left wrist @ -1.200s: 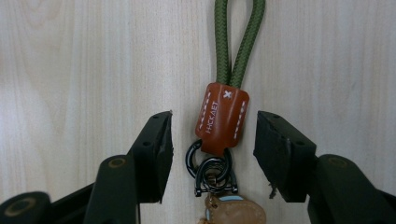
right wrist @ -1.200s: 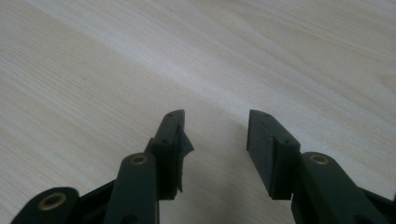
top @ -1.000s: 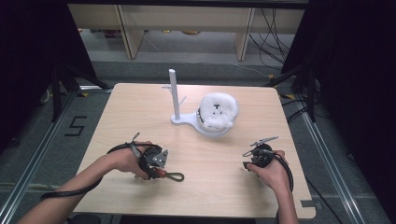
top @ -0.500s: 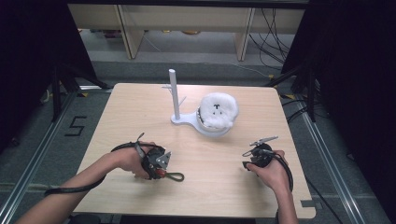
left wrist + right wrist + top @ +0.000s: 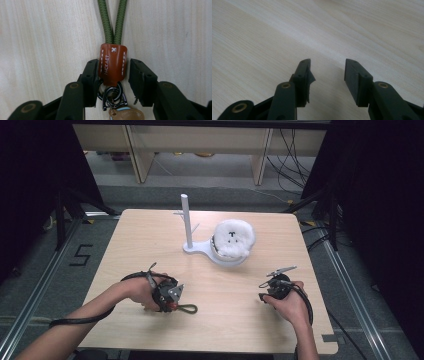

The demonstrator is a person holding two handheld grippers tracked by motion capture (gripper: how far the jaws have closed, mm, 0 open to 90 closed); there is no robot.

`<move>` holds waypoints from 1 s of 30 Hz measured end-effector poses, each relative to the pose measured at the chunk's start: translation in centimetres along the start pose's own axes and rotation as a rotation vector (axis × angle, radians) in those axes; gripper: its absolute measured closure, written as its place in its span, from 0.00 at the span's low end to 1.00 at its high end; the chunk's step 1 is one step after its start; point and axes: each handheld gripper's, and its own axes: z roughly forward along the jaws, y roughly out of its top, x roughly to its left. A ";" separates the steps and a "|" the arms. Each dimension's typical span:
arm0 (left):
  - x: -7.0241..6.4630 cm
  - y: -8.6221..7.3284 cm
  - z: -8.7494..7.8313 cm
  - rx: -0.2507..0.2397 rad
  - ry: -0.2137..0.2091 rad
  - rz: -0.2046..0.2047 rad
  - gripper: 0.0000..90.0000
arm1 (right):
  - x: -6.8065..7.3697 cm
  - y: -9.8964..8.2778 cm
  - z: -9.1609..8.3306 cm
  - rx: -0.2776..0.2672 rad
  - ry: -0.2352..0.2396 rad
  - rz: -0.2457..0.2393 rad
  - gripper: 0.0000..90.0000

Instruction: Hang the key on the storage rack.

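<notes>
Jaws of the left gripper [image 5: 113, 72] have just been closing and now bracket a brown leather tab [image 5: 113, 63] of a lanyard. In the left gripper view the near pad lies against one side of the tab, while a thin sliver of wood seems to show between the tab and the other pad, so the pinch looks not quite complete, though the angle makes that hard to judge. Two strands of olive green cord [image 5: 112, 20] run away from the tab across the desk [image 5: 150, 235], and dark metal rings [image 5: 112, 96] hang from its near end, with a tan leather piece [image 5: 126, 115] just below them. From the high view, the left gripper [image 5: 175, 300] sits near the front left part of the desk, and the cord loop [image 5: 187, 308] lies flat on the wood just beside it.

Toward the middle back stands a white post on a flat base [image 5: 187, 222], and a fluffy white ball with a small face [image 5: 232, 240] rests on that base.

Near the front right edge, the right gripper [image 5: 327, 75] hovers low over bare wood with its jaws spread and nothing between them.
</notes>
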 end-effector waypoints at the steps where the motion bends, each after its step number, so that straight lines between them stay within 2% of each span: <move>1: 0.1 0.0 0.0 -0.001 -0.006 -0.006 0.67 | 0.2 0.0 -0.1 0.008 0.004 0.020 0.63; 2: 0.1 0.0 0.0 0.001 -0.016 -0.015 0.68 | 0.3 -0.1 -0.1 0.013 0.007 0.033 0.63; 6: 0.2 0.0 0.0 0.009 -0.033 -0.041 0.72 | 0.2 -0.1 0.0 0.011 0.009 0.027 0.63; 7: 0.4 0.1 -0.1 0.031 -0.032 -0.025 0.73 | 0.2 -0.1 0.0 0.008 0.009 0.023 0.63; 8: 0.2 0.1 0.0 0.012 -0.036 -0.058 0.73 | 0.2 -0.1 -0.1 0.012 0.007 0.027 0.63; 9: 0.3 0.2 -0.1 0.033 -0.034 -0.046 0.73 | 0.3 0.0 -0.1 0.015 0.009 0.034 0.63; 13: 0.4 0.2 -0.2 0.050 -0.030 -0.043 0.73 | 0.3 -0.1 -0.1 0.012 0.008 0.028 0.63; 16: 0.1 0.2 -0.1 0.042 -0.014 -0.071 0.74 | 0.3 0.0 -0.1 0.009 0.010 0.035 0.63; 18: 0.1 0.1 -0.2 0.042 -0.003 -0.074 0.75 | 0.1 0.0 -0.1 -0.006 0.006 0.008 0.63; 20: -0.1 0.0 -0.2 0.035 0.010 -0.075 0.75 | 0.1 0.0 -0.1 -0.006 0.006 0.009 0.63; 22: -0.3 -0.1 -0.3 0.026 0.023 -0.083 0.75 | 0.3 0.0 -0.2 0.000 0.008 0.037 0.63; 23: -0.4 -0.2 -0.3 0.020 0.024 -0.095 0.75 | 0.1 -0.1 -0.1 -0.005 0.003 0.018 0.63; 24: -0.4 -0.3 -0.3 0.017 0.031 -0.089 0.75 | 0.4 -0.1 -0.3 0.005 0.004 0.051 0.63; 26: -0.6 -0.6 -0.3 -0.012 0.033 -0.116 0.75 | 0.0 0.0 -0.2 -0.008 -0.001 0.016 0.63; 28: -0.6 -0.9 -0.3 -0.021 0.041 -0.113 0.75 | 0.0 0.0 -0.2 -0.012 -0.001 0.012 0.63; 29: -0.7 -1.0 -0.3 -0.044 0.045 -0.134 0.75 | 0.0 0.0 -0.2 -0.012 -0.001 0.013 0.63; 30: -0.6 -1.1 -0.5 -0.026 0.046 -0.113 0.75 | 0.1 0.0 -0.2 -0.012 0.001 0.021 0.63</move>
